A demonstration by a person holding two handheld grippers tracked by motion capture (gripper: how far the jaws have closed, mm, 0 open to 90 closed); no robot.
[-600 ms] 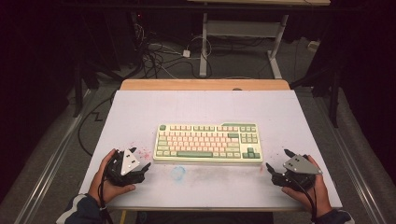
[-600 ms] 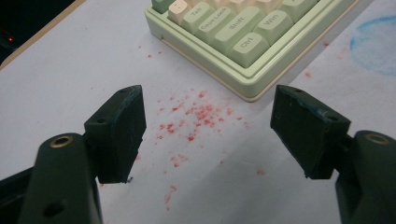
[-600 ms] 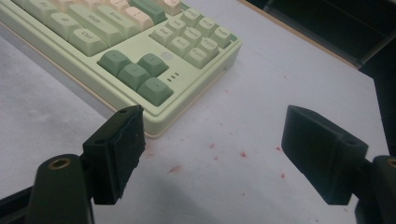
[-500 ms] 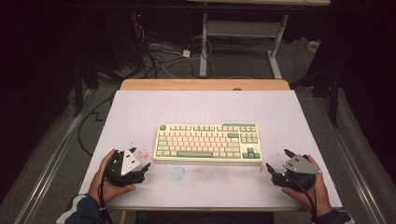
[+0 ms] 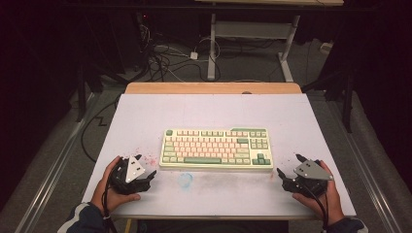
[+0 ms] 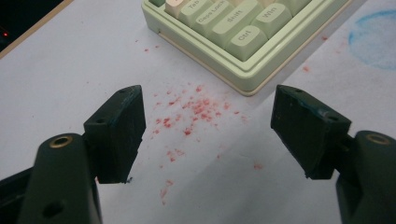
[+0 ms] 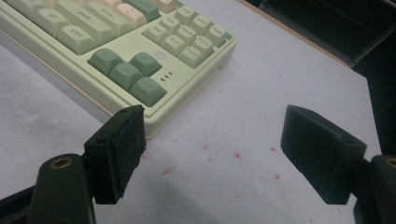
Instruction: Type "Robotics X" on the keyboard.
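Both claws: wide apart, nothing between the pads, matching the earlier high views, where they sat the same way.
Left claw [image 5: 146, 167]: resting near the front-left corner of the counter [image 5: 214, 109], held in the person's left hand [image 5: 109, 187]; in the left gripper view its two black pads [image 6: 119, 130] stand either side of bare counter and point at the keyboard's near left corner.
Right claw [image 5: 288, 166]: near the front-right corner, in the right hand [image 5: 318, 194]; in the right gripper view it aims at the keyboard's near right corner, by the arrow keys [image 7: 126, 74], not touching it.
Keyboard [image 5: 217, 148]: green and cream, lying flat in the middle of the counter, squarely between the two claws and apart from both.
Change: none to see; hands, claws and keyboard lie as they did a half second back.
Meaning: my reading is that the work has not begun; the claws are poised to close in on the keyboard's two ends.
Marks: red specks [image 6: 196, 109] and a faint blue ring [image 5: 185, 179] on the counter just in front of the keyboard.
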